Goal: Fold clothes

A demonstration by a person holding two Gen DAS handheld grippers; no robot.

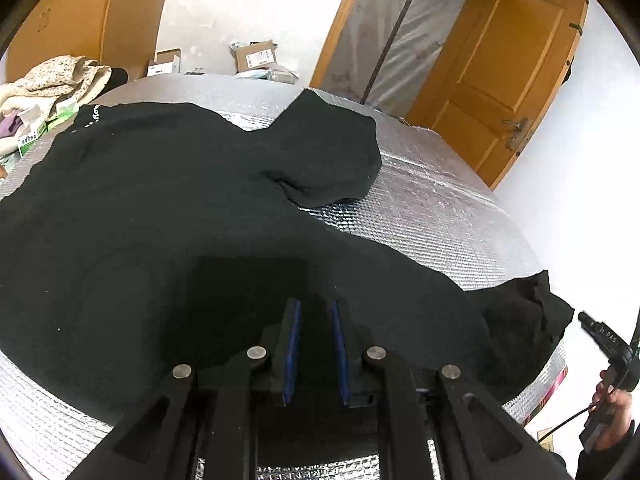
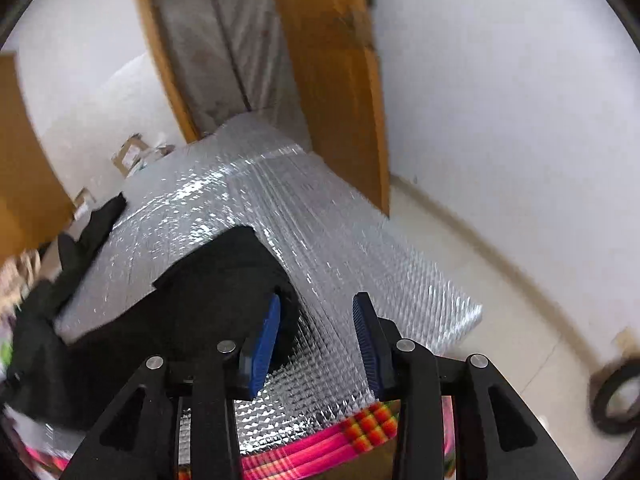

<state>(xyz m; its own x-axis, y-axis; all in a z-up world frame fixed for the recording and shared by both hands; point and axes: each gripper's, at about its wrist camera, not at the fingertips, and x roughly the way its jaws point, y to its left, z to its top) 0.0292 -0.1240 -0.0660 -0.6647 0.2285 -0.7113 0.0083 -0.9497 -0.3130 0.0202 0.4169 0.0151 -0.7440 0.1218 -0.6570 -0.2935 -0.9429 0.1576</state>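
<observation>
Across the middle of the left wrist view one black garment (image 1: 160, 208) lies spread on the silver foil-covered surface (image 1: 440, 216), a sleeve (image 1: 332, 152) doubled back toward the upper centre and another corner (image 1: 528, 312) hanging off the edge at lower right. The left gripper (image 1: 314, 308) hovers over the near hem at the bottom centre, its blue pads a narrow gap apart with dark cloth behind them; whether any fabric sits between them I cannot tell. In the right wrist view, blurred by motion, the right gripper (image 2: 316, 312) has its jaws wide apart and holds nothing, its left pad against the edge of a black fold (image 2: 224, 272) at lower centre, foil showing between the fingers. Judging by this, the shirt is laid out flat and partly gathered, which fits either spreading it for folding or being midway through a fold; the next grasp would call for both grippers pinching matching points along one edge so the cloth lifts evenly. Count: one black garment, two grippers, a heap of pale clothes (image 1: 52, 80) at upper left, and two cardboard boxes (image 1: 256, 56) at the far wall.
</observation>
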